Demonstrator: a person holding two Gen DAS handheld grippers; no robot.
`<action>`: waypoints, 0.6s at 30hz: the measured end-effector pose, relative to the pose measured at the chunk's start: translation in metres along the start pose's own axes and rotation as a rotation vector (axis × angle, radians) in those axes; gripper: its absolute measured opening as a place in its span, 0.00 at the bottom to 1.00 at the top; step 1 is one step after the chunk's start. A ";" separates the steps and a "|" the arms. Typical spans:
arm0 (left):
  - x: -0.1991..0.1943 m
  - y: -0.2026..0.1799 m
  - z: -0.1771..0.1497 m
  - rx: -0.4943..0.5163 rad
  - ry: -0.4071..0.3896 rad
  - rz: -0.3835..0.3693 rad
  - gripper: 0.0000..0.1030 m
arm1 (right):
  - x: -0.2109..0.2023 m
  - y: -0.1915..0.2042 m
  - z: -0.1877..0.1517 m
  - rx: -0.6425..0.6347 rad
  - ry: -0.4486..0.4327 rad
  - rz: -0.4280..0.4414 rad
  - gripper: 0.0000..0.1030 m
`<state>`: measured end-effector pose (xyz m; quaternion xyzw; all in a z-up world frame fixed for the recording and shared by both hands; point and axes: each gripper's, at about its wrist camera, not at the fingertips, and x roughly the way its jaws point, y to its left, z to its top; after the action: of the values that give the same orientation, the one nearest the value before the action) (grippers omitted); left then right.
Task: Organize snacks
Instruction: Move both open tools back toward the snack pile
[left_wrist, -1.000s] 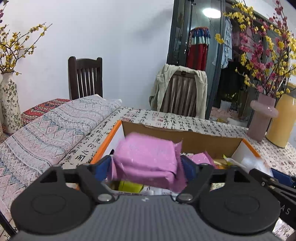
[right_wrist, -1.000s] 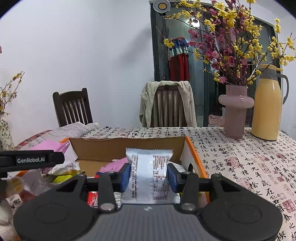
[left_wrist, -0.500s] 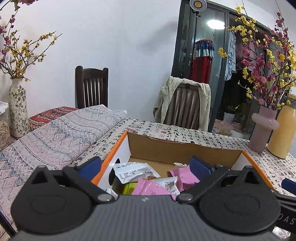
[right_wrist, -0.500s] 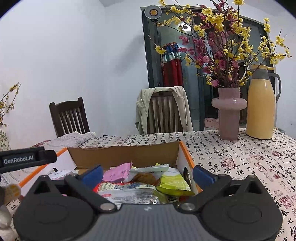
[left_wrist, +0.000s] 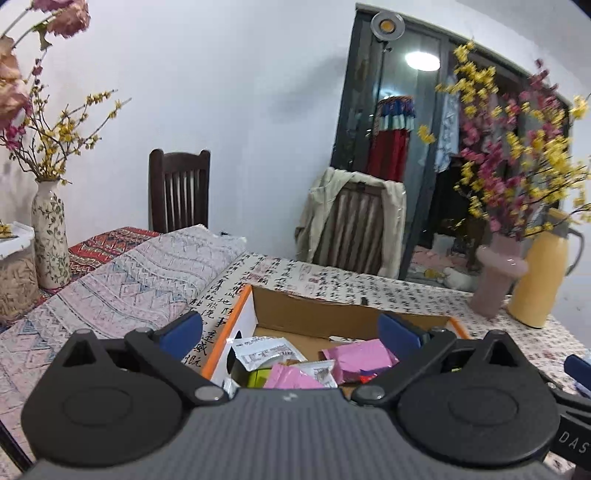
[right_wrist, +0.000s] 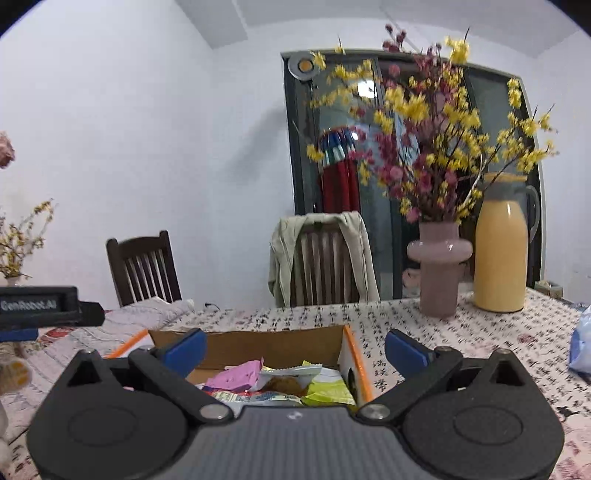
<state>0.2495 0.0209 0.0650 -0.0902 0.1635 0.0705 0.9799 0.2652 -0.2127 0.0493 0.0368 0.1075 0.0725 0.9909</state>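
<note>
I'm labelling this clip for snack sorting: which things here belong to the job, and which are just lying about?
Belongs to the job:
cardboard box
pink snack packet
white snack packet
green snack packet
left gripper, open
right gripper, open

Just lying about:
pink vase
yellow thermos jug
patterned vase
folded blanket

Dining room around a cloth-covered table (right_wrist: 461, 332)

A pink vase (right_wrist: 439, 271) of blossom stands beside a yellow thermos jug (right_wrist: 501, 254); a jacket (right_wrist: 284, 254) drapes one chair (another chair (left_wrist: 179, 190) stands bare).
</note>
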 end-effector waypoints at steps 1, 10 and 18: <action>-0.008 0.003 -0.001 0.006 -0.007 -0.014 1.00 | -0.008 -0.002 -0.001 -0.005 -0.004 0.004 1.00; -0.035 0.023 -0.038 0.101 0.039 0.008 1.00 | -0.055 -0.021 -0.035 -0.058 0.073 -0.016 1.00; -0.023 0.047 -0.079 0.152 0.129 0.030 1.00 | -0.059 -0.047 -0.078 -0.068 0.227 -0.058 1.00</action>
<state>0.1961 0.0489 -0.0079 -0.0174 0.2323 0.0664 0.9702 0.1971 -0.2637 -0.0183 -0.0083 0.2176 0.0511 0.9747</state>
